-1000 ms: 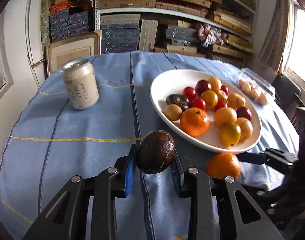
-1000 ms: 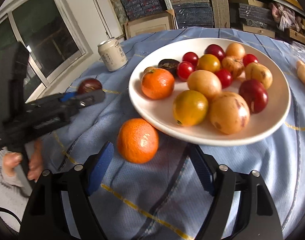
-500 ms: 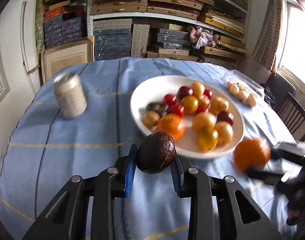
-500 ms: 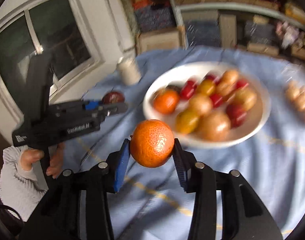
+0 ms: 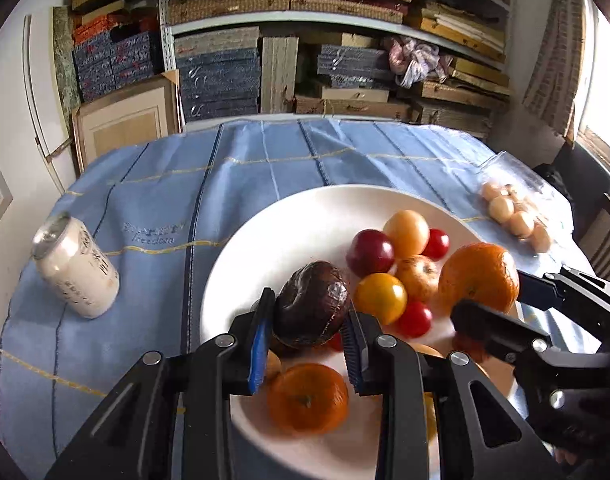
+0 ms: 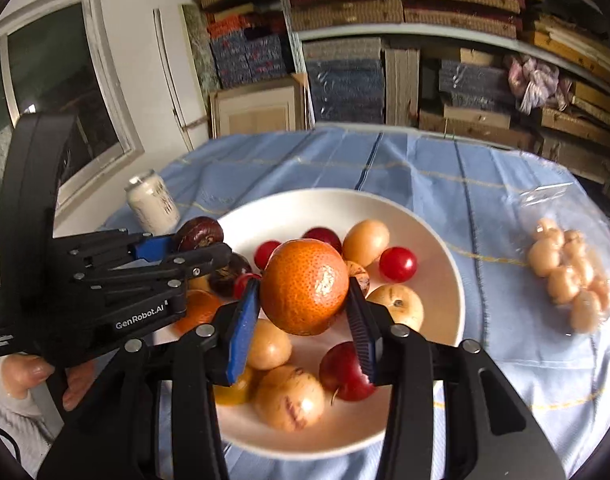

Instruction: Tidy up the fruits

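My left gripper is shut on a dark brown wrinkled fruit and holds it above the near left part of the white plate. Several red, yellow and orange fruits lie on that plate, with a second orange at its near edge. The right gripper is shut on an orange and hangs over the plate's middle. In the right wrist view the left gripper with its dark fruit reaches in from the left. In the left wrist view the held orange shows at the right.
A pale drink can stands on the blue cloth left of the plate. A clear bag of small pale fruits lies to the right. Shelves stacked with boxes rise behind the table. A person's hand grips the left tool.
The right gripper closed on the orange that lay on the cloth and lifted it over the plate. The left gripper carried the dark fruit forward, from over the cloth to over the plate.
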`<state>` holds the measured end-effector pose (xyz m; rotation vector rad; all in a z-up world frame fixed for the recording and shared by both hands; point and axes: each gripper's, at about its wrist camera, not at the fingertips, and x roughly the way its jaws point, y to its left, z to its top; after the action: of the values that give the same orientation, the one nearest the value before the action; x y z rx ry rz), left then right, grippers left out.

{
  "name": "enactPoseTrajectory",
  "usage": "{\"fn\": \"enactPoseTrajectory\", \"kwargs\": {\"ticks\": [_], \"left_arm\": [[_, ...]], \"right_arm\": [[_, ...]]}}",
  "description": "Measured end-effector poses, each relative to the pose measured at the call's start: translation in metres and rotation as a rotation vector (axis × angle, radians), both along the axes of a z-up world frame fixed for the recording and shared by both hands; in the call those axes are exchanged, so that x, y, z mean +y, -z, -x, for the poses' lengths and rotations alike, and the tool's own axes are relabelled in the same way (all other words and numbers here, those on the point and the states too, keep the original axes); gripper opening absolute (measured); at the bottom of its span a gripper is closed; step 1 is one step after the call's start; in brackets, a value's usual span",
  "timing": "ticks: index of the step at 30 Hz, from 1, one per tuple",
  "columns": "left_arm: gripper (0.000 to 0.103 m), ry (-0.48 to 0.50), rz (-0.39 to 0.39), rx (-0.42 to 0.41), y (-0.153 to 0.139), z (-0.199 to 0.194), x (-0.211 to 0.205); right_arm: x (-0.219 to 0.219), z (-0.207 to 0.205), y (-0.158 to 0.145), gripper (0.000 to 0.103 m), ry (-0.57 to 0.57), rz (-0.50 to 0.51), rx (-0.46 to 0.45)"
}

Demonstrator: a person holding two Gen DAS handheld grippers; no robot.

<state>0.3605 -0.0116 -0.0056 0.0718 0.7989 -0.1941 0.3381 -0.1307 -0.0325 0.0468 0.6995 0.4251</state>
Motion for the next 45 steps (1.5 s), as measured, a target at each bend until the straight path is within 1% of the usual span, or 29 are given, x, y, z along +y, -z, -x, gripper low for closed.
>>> {"fn": "enactPoseTrajectory", "kwargs": {"ticks": [6,8,10,14,16,19,20,21,23,24,25,26,29,32,34,36,38,40,43,45], "left_arm": [[0.032,-0.009,-0.003,0.017,0.017,-0.009,0.005],[0.033,-0.017,-0.012,0.003,0.017,-0.007,0.005],[0.034,-0.017,-0.022,-0.004,0.016,-0.005,0.004],[0.049,-0.025,-0.03,-0.023,0.007,0.008,0.002],[0.055,-0.033,-0.036,-0.044,0.001,0.02,0.003],[0.066,-0.047,-0.047,-0.087,-0.01,0.042,0.003],[0.072,-0.051,-0.052,-0.1,-0.014,0.05,0.003],[0.075,-0.058,-0.063,-0.122,-0.018,0.064,0.003],[0.089,-0.061,-0.075,-0.153,-0.023,0.084,0.0],[0.092,-0.061,-0.085,-0.171,-0.025,0.1,-0.002],[0.097,-0.061,-0.092,-0.184,-0.026,0.111,-0.004],[0.099,-0.063,-0.096,-0.195,-0.027,0.119,-0.005],[0.099,-0.09,-0.101,-0.222,-0.027,0.147,-0.005],[0.099,-0.117,-0.079,-0.193,-0.021,0.163,-0.004],[0.099,-0.149,-0.086,-0.183,-0.016,0.173,-0.004],[0.099,-0.145,-0.089,-0.176,-0.01,0.18,-0.005],[0.099,-0.139,-0.104,-0.159,-0.005,0.185,-0.006],[0.099,-0.143,-0.122,-0.162,-0.001,0.192,-0.006],[0.099,-0.159,-0.104,-0.162,0.0,0.2,0.0],[0.099,-0.163,-0.074,-0.167,-0.003,0.203,0.004]], "right_arm": [[0.004,-0.009,0.015,0.043,-0.006,0.027,0.002],[0.006,-0.006,0.014,0.049,-0.002,0.033,-0.013],[0.005,-0.002,0.011,0.063,0.006,0.036,-0.032],[0.001,0.01,0.001,0.068,0.016,0.034,-0.056],[-0.004,0.021,-0.006,0.081,0.03,0.029,-0.073],[-0.011,0.047,-0.015,0.094,0.057,0.019,-0.106],[-0.013,0.053,-0.018,0.097,0.064,0.019,-0.112],[-0.016,0.064,-0.02,0.098,0.078,0.017,-0.122],[-0.022,0.084,-0.019,0.098,0.103,0.011,-0.123],[-0.024,0.092,-0.018,0.098,0.115,0.008,-0.118],[-0.026,0.101,-0.015,0.098,0.127,0.008,-0.108],[-0.026,0.108,-0.013,0.098,0.134,0.009,-0.104],[-0.032,0.136,-0.006,0.098,0.15,0.003,-0.108],[-0.033,0.154,0.0,0.098,0.17,0.003,-0.117],[-0.033,0.166,0.005,0.098,0.179,0.014,-0.127],[-0.031,0.175,0.01,0.098,0.199,0.042,-0.14],[-0.03,0.18,0.013,0.098,0.212,0.062,-0.146],[-0.03,0.184,0.016,0.098,0.193,0.042,-0.14],[-0.032,0.188,0.019,0.099,0.205,0.033,-0.133],[-0.032,0.189,0.021,0.099,0.196,0.032,-0.129]]}}
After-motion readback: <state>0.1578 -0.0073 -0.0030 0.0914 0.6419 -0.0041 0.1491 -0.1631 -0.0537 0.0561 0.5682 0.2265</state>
